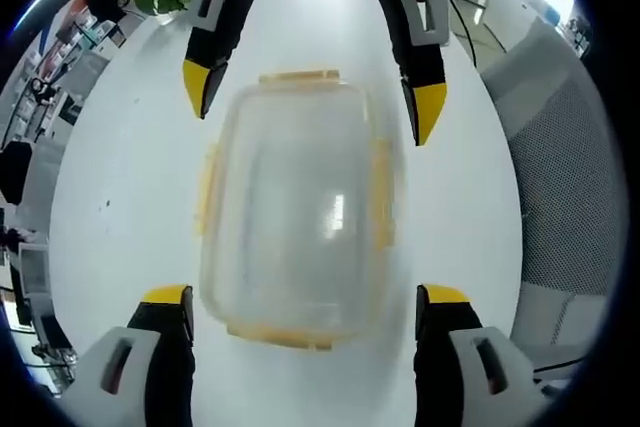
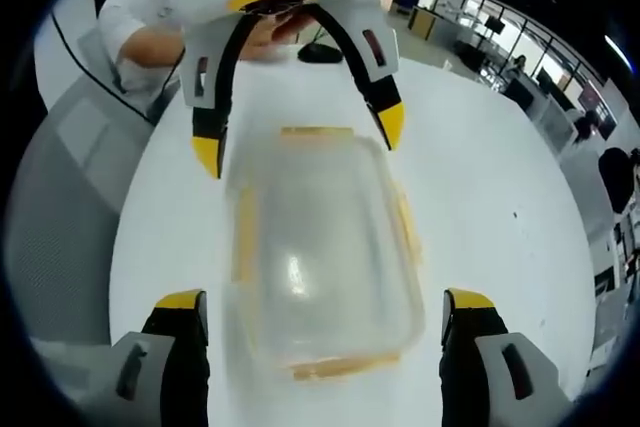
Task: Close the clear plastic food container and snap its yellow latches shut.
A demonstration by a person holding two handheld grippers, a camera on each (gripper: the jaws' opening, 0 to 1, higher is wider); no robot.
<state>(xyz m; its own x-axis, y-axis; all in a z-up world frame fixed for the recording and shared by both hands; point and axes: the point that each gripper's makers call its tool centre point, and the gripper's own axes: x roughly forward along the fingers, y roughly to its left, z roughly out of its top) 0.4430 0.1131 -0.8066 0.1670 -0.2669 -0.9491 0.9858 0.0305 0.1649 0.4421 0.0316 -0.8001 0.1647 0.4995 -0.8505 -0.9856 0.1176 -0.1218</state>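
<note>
Yellow-tipped jaws of my left gripper point(image 1: 305, 297) stand spread wide at the near edge of the left gripper view, holding nothing, with the clear plastic container point(image 1: 295, 212) lying on the white table point(image 1: 120, 177) between and just beyond them. Its lid sits on top, though motion blur keeps me from telling whether the yellow latches point(image 1: 298, 77) along its edges are snapped. My right gripper point(image 1: 315, 97) faces in from the far side, likewise released and empty. From the right gripper view, the same rounded rectangular box point(image 2: 320, 247) lies between both spread pairs; grey mesh chair backs point(image 2: 70, 167) edge the table, and a sleeved arm point(image 2: 140, 32) is cut off behind the opposite gripper.
</note>
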